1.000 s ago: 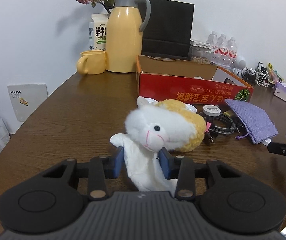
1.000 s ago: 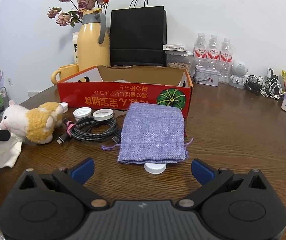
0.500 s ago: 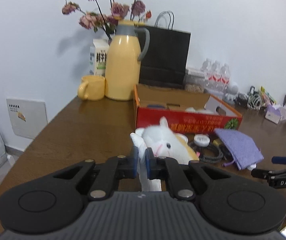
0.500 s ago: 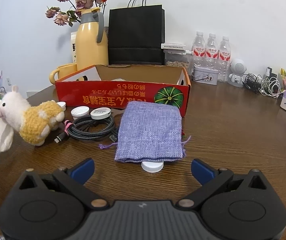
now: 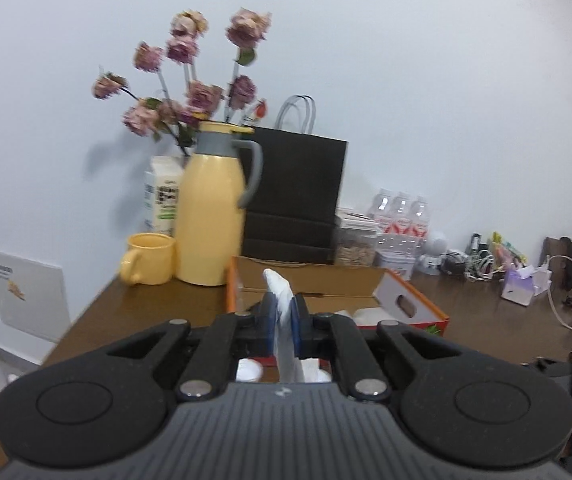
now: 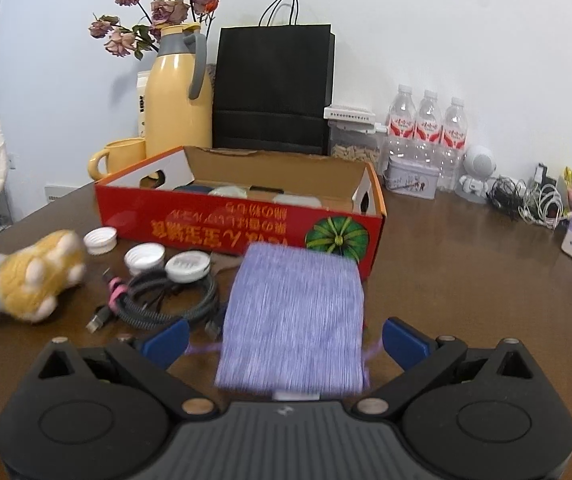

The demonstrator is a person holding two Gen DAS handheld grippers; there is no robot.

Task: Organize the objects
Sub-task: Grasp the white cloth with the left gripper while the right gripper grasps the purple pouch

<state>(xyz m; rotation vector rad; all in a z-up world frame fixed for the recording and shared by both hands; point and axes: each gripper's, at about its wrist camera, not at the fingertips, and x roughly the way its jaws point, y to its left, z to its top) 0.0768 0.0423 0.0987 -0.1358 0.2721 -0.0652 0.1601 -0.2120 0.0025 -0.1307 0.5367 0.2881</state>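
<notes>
Holding white items, red box (image 6: 246,226) sits beyond right claw (image 6: 284,338) spread wide; left claw (image 5: 284,314) pinches white cloth (image 5: 282,300).

Coarse woven lilac cloth pouch (image 6: 292,316) between the tongs; ahead, glossy red cardboard box (image 6: 242,224) on polished brown wood table (image 6: 466,264).

Red box (image 6: 246,220) open at the top — access from above, though items already lie on its floor. Behind it the yellow jug (image 6: 178,100), black bag (image 6: 274,88) and water bottles (image 6: 426,128) wall off the rear. In front: caps (image 6: 145,257), coiled cable (image 6: 166,300) and purple pouch (image 6: 294,316) crowd the bench (image 6: 466,280). Bare wood right of the pouch (widest free lane) — the pouch sits between the right fingers (image 6: 166,338).
</notes>
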